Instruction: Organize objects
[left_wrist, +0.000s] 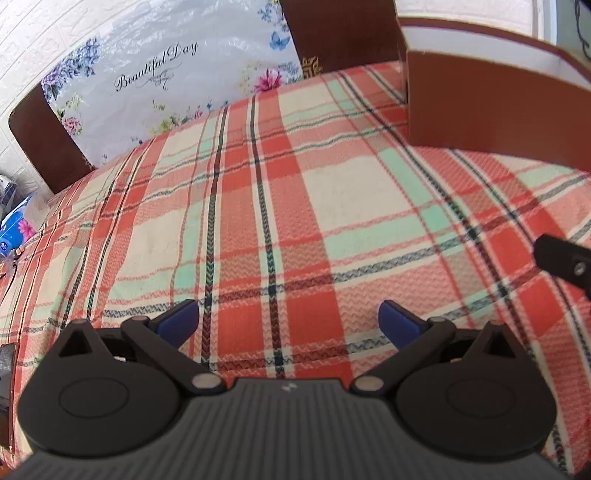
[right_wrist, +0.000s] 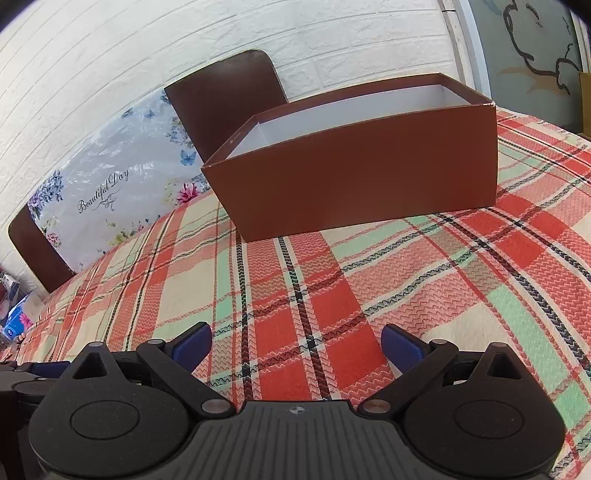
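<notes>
I see a plaid cloth (left_wrist: 295, 206) under both grippers, left (left_wrist: 288, 323) and right (right_wrist: 295, 349), jaws apart and empty; a brown box (right_wrist: 354, 177) sits near a white brick wall (right_wrist: 110, 74).

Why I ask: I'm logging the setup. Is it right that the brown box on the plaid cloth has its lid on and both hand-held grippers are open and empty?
Not quite: the brown box has no lid; the right wrist view shows its white inside. It does stand on the plaid cloth, and both the left hand-held gripper and right hand-held gripper are open and empty.

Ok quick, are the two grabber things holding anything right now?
Left gripper: jaws open, nothing between them, only the red plaid cloth below.
Right gripper: jaws open, empty.
</notes>
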